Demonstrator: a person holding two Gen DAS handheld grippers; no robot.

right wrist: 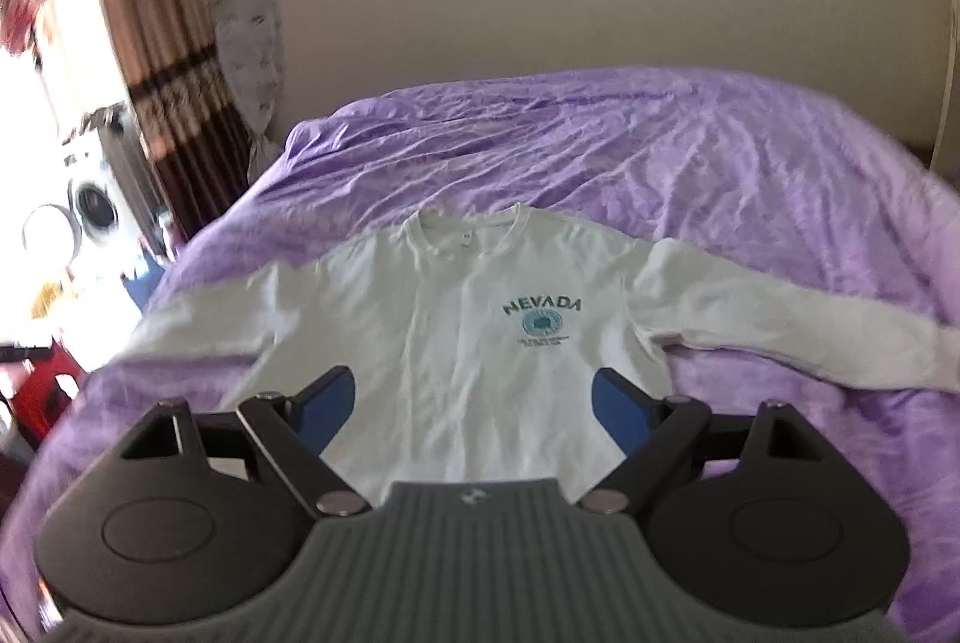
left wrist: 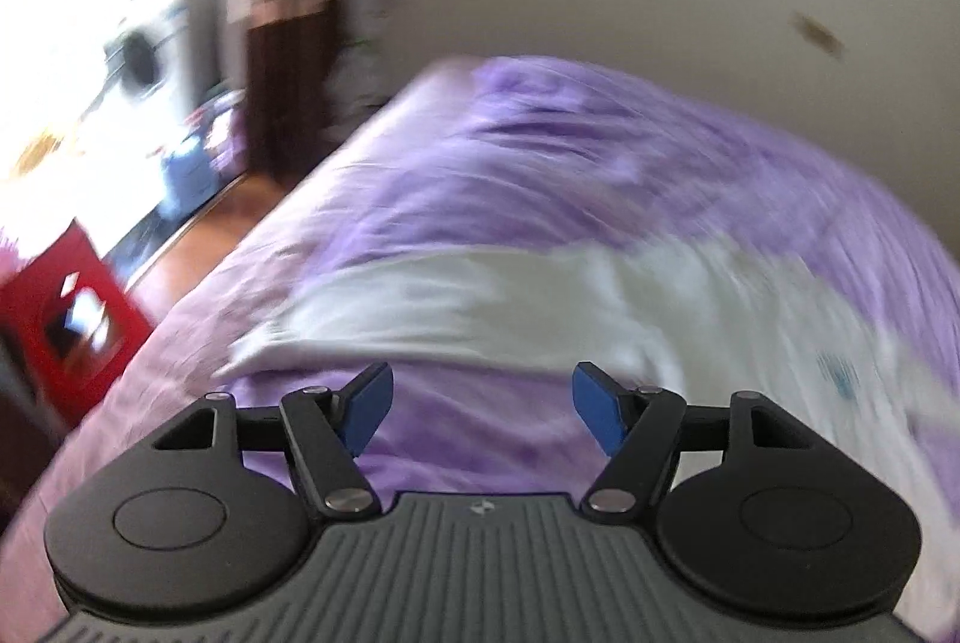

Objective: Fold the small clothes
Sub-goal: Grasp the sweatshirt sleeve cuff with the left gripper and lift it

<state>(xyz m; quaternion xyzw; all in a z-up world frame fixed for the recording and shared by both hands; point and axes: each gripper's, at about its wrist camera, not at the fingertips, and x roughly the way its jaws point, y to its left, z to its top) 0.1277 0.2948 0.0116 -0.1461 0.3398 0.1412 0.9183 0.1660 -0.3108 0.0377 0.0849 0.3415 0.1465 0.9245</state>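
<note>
ahead of both grippers' spread, empty fingers (right wrist: 327, 406), white shirt (right wrist: 456, 331) flat on bed (right wrist: 690, 150)

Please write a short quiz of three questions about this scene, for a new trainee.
1. True or false: the left tool is shut on cloth.
2. Which word is printed on the white long-sleeved shirt? A) NEVADA B) TEXAS C) OHIO
3. Fill in: the shirt lies spread on a ___ bedspread.

Key: 1 false, both the left and the right tool are open and hold nothing; 2 A; 3 purple.
</note>
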